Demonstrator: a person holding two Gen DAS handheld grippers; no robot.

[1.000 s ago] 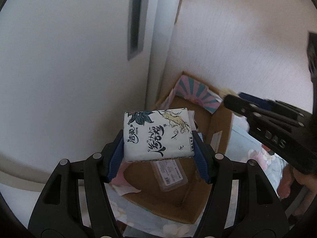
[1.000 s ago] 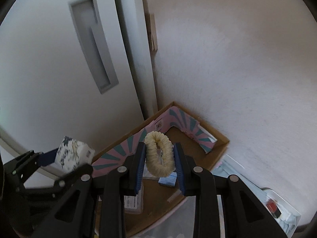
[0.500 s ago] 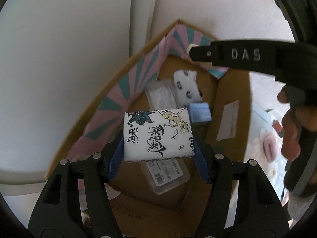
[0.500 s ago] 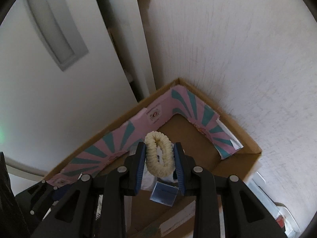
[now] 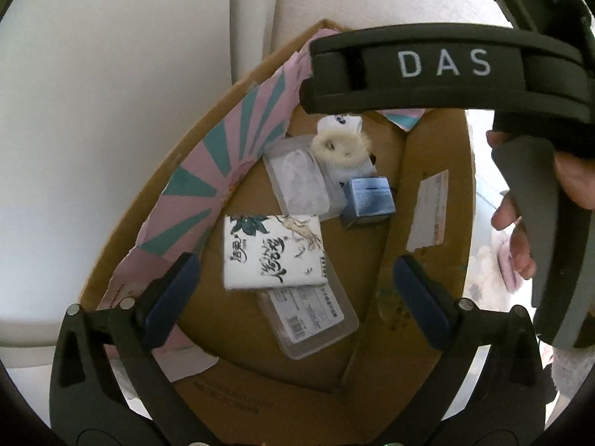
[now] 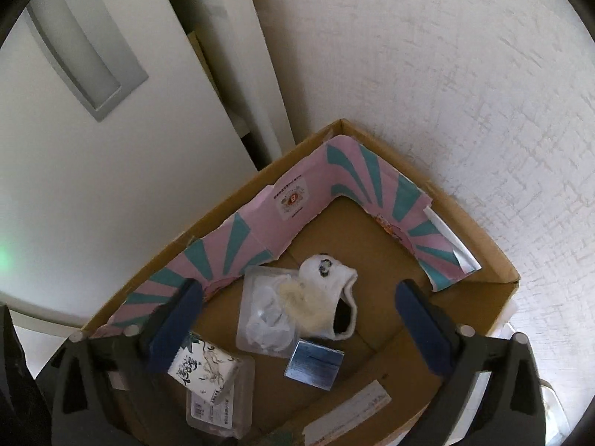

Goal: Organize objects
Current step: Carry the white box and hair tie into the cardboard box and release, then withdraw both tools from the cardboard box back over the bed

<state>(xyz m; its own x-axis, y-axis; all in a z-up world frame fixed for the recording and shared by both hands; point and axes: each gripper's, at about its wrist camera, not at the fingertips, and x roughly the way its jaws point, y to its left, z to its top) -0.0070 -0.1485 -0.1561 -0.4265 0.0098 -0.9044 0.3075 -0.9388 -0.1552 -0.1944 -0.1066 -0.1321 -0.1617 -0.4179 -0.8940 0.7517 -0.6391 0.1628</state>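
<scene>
Both the left gripper [image 5: 295, 290] and the right gripper [image 6: 299, 319] hang over the cardboard box [image 5: 431, 156], jaws opening wide with nothing between the pads. Inside the box, the white tissue pack [image 5: 273, 251] with ink-style print lies flat near the middle, and the cream fuzzy ring [image 5: 340, 146] rests toward the far corner. These two look stowed; whatever else needs sorting lies outside the views.

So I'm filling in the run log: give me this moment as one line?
left gripper: opening, empty | right gripper: opening, empty | tissue pack: in cardboard box | fluffy ring: in box
</scene>
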